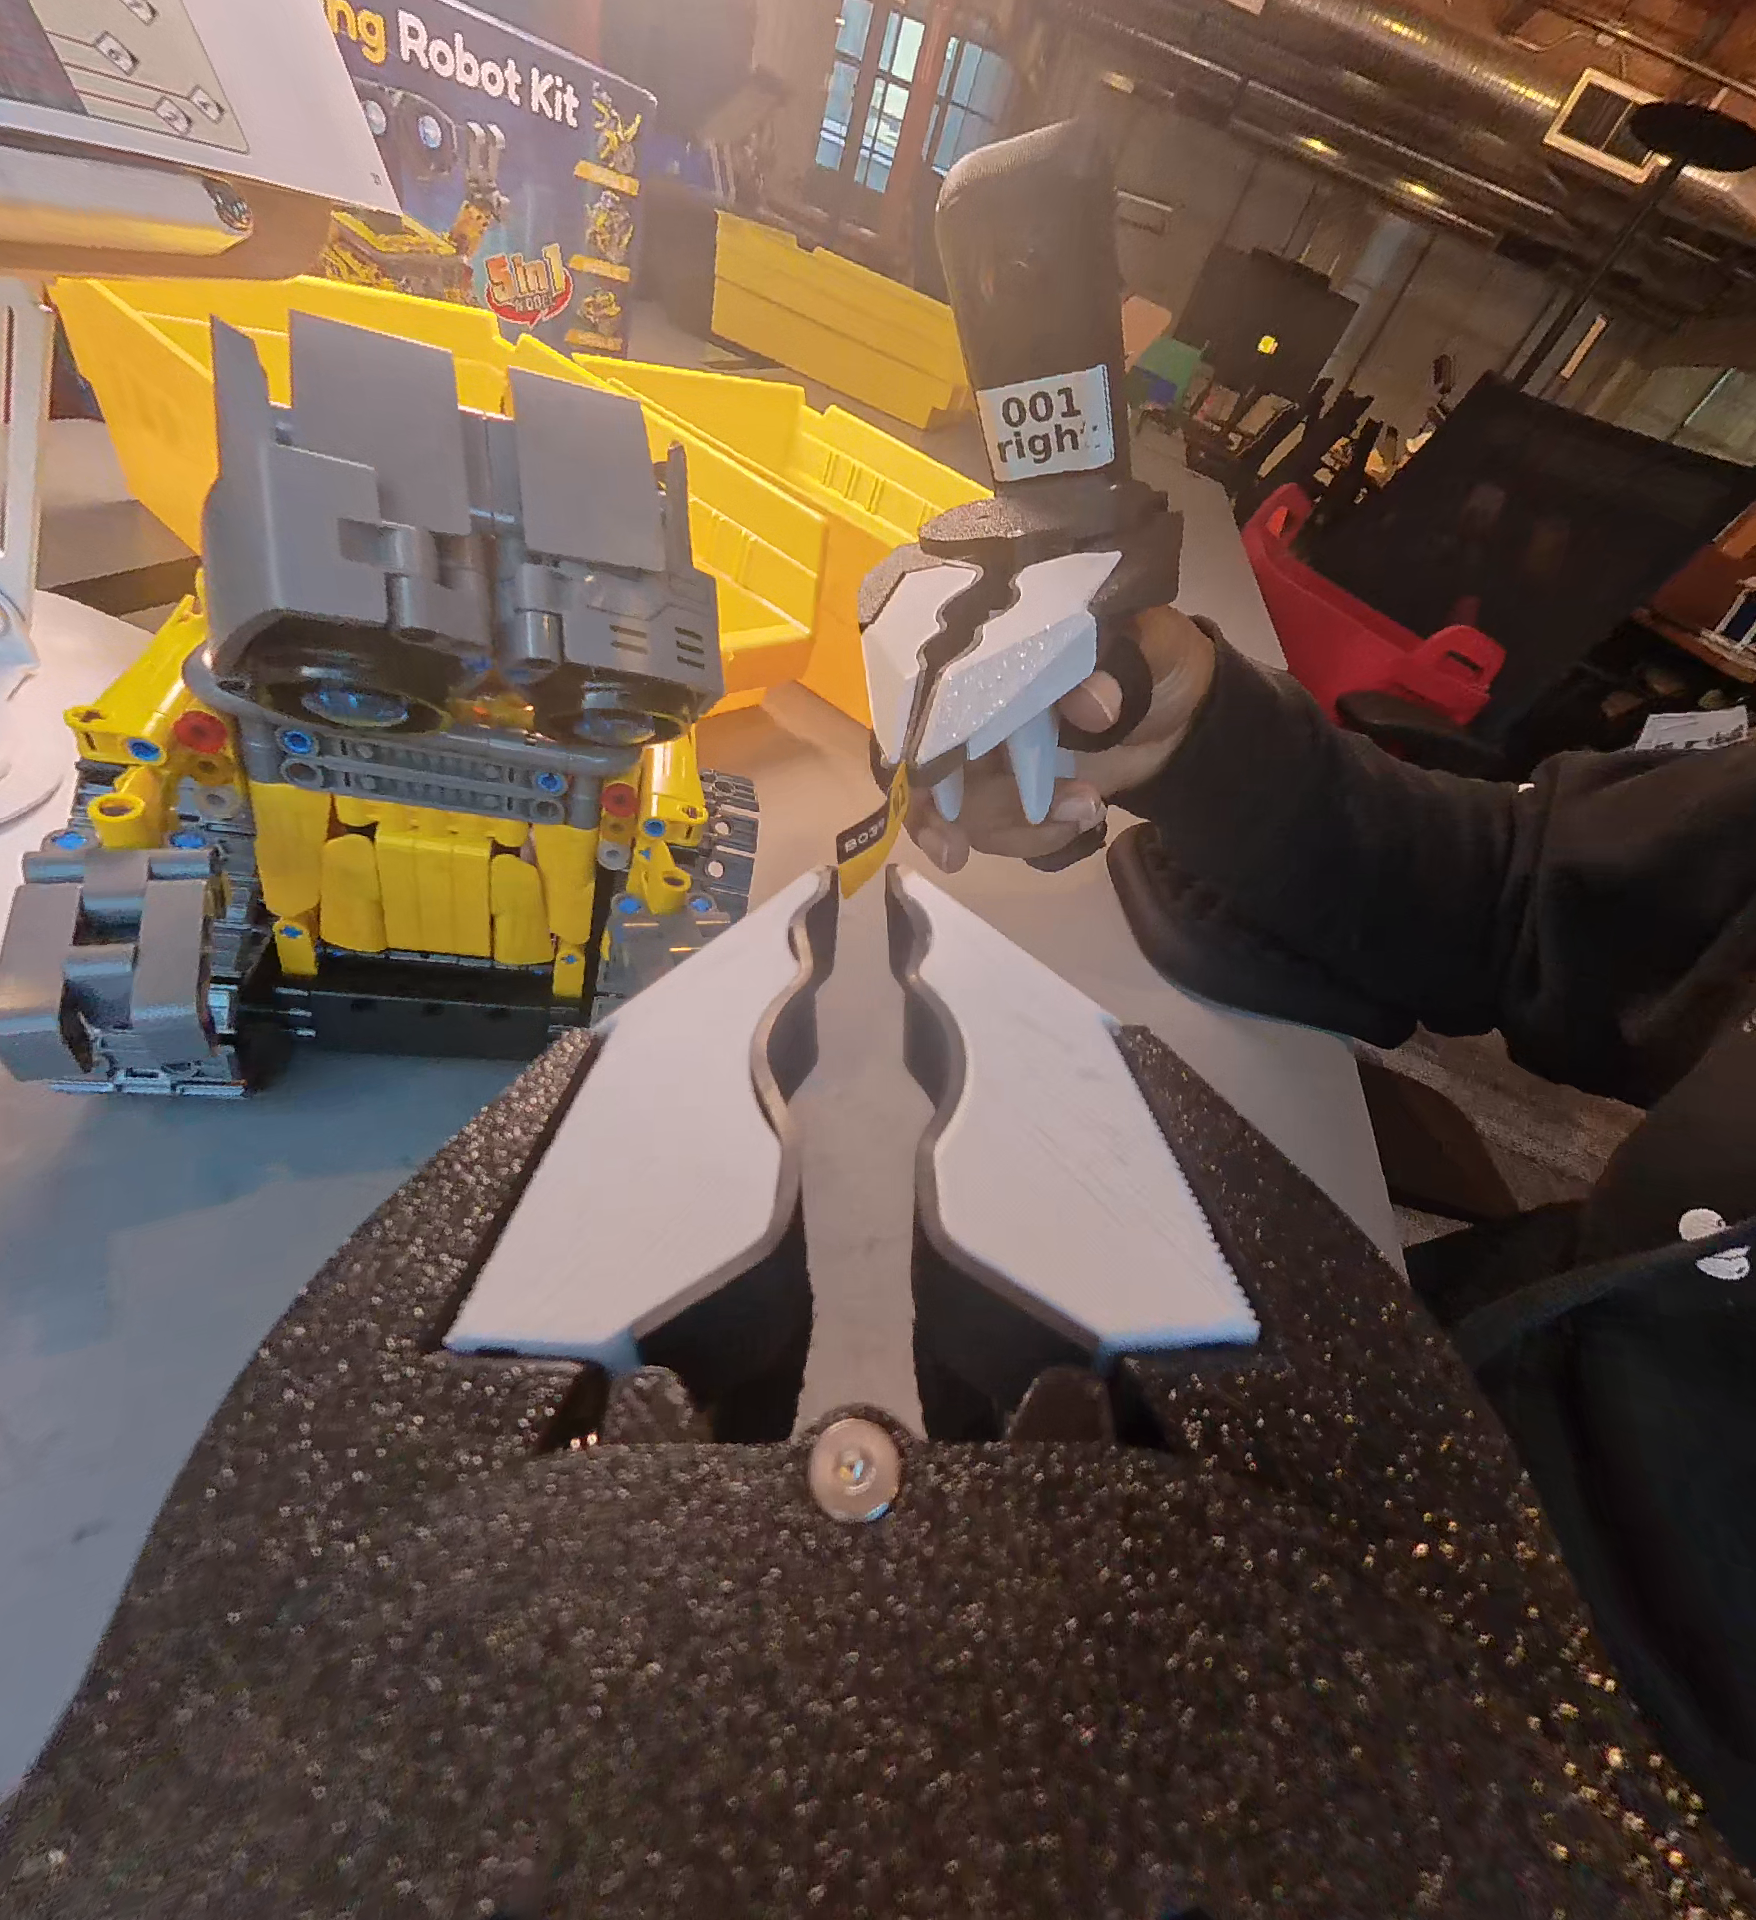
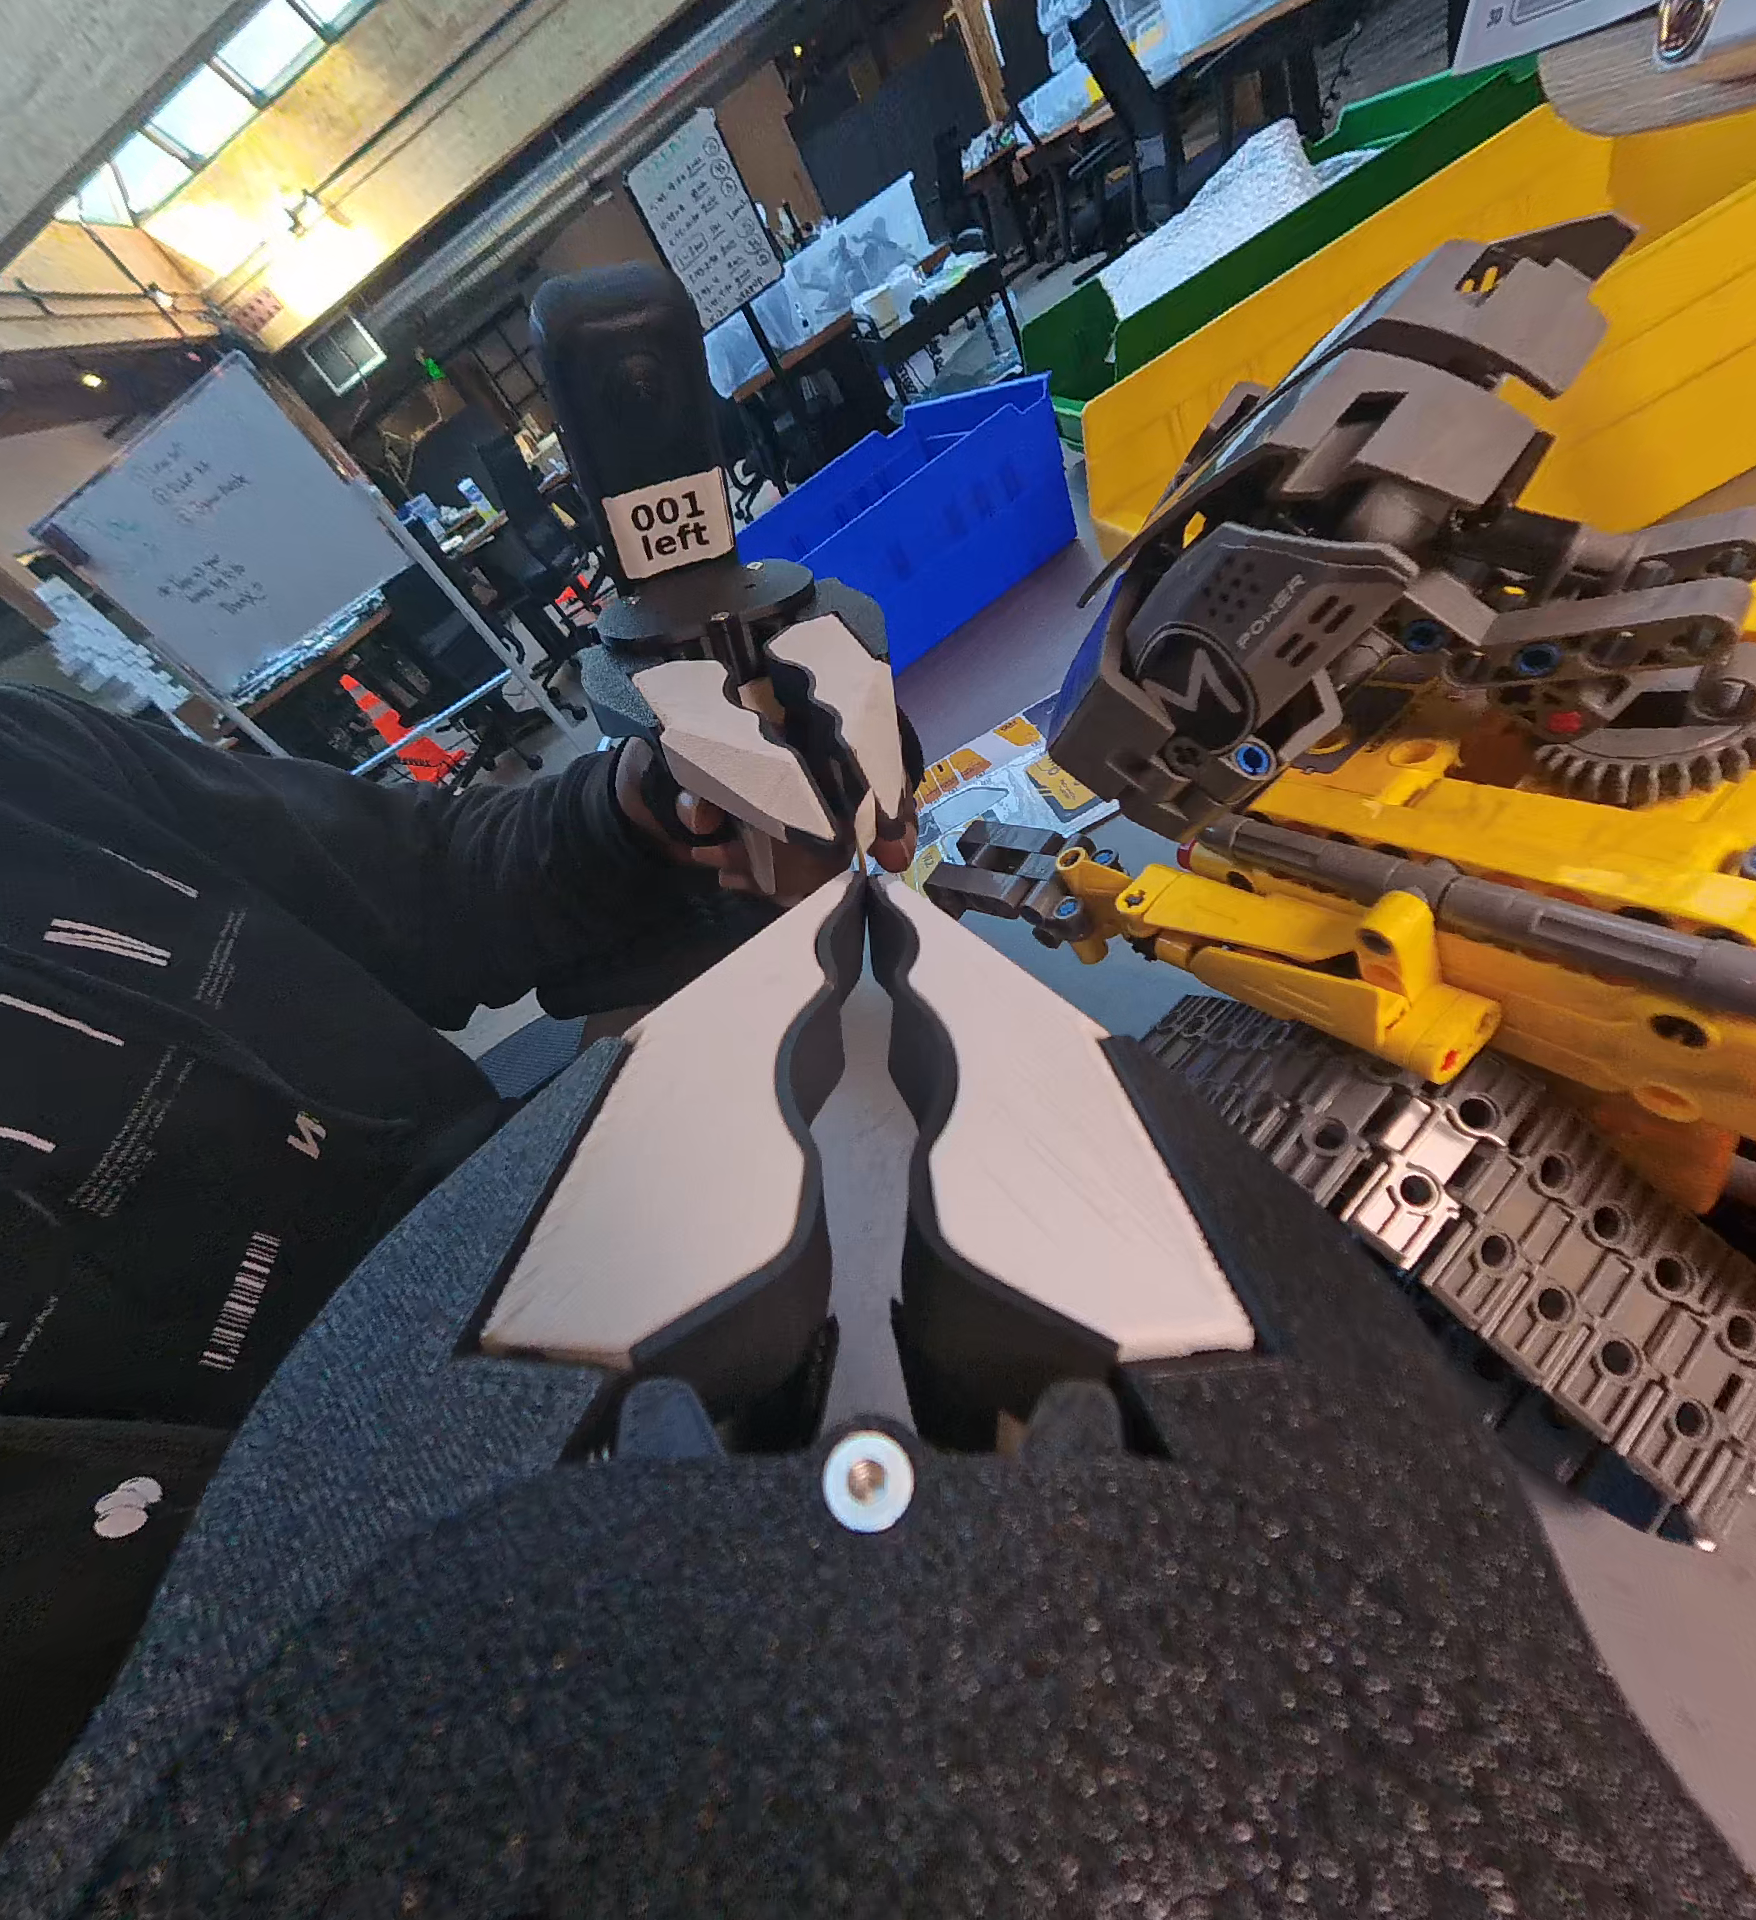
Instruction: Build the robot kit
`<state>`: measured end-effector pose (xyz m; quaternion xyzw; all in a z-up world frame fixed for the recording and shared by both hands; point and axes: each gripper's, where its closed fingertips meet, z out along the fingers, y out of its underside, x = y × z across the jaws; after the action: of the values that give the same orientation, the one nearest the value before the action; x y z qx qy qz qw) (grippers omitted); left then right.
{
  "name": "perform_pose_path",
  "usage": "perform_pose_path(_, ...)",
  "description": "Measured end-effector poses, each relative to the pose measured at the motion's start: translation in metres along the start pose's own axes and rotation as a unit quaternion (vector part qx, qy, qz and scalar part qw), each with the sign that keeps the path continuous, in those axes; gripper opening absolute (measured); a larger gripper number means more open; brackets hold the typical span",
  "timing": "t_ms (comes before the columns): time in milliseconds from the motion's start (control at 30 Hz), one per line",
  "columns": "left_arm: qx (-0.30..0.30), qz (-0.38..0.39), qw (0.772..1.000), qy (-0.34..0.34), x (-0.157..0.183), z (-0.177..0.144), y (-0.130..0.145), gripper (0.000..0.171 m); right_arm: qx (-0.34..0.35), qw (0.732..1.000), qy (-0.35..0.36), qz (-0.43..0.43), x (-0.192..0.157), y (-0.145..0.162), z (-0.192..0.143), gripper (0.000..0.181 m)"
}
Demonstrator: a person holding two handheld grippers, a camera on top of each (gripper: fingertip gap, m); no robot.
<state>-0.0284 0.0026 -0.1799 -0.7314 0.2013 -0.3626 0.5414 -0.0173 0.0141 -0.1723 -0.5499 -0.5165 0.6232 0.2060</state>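
Left gripper (image 1: 861, 883), slightly parted, and right gripper (image 2: 869, 891), nearly closed, together pinch a small printed yellow sticker (image 1: 872, 836) beside a yellow-grey brick robot (image 1: 406, 727) on the grey bench (image 1: 74, 1195).

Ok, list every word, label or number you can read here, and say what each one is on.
I don't copy out writing; these things bear it:
Right handle label, white, on the right gripper: readable.
Left handle label, white, on the left gripper: readable.
Blue box: large print, readable.
Yellow strip at the gripper tips: partly readable.
Grey toy head: one word.
Whiteboard: too blurred.
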Motion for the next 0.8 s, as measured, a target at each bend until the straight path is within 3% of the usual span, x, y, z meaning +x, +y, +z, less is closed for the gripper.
perform_pose_path(300,0.002,0.000,1.000,-0.002,0.001,0.003,0.000,0.000,0.002,1.000,0.001,0.001,0.000,-0.001,-0.002,0.000)
perform_pose_path(467,0.007,-0.044,0.999,0.011,0.002,0.002,0.001,0.000,0.002,1.000,0.007,-0.013,0.002,-0.001,-0.002,0.000)
perform_pose_path(600,0.023,-0.080,0.996,0.027,0.000,-0.005,-0.003,0.000,-0.011,0.994,0.038,-0.103,0.007,-0.004,-0.010,0.029)
perform_pose_path(700,0.031,-0.088,0.995,0.036,0.000,-0.014,-0.007,0.000,-0.036,0.968,0.117,-0.219,0.027,-0.012,-0.028,0.038)
perform_pose_path(800,0.040,-0.096,0.993,0.048,0.001,-0.022,-0.012,0.000,-0.104,0.905,0.224,-0.346,0.068,-0.019,-0.054,0.038)
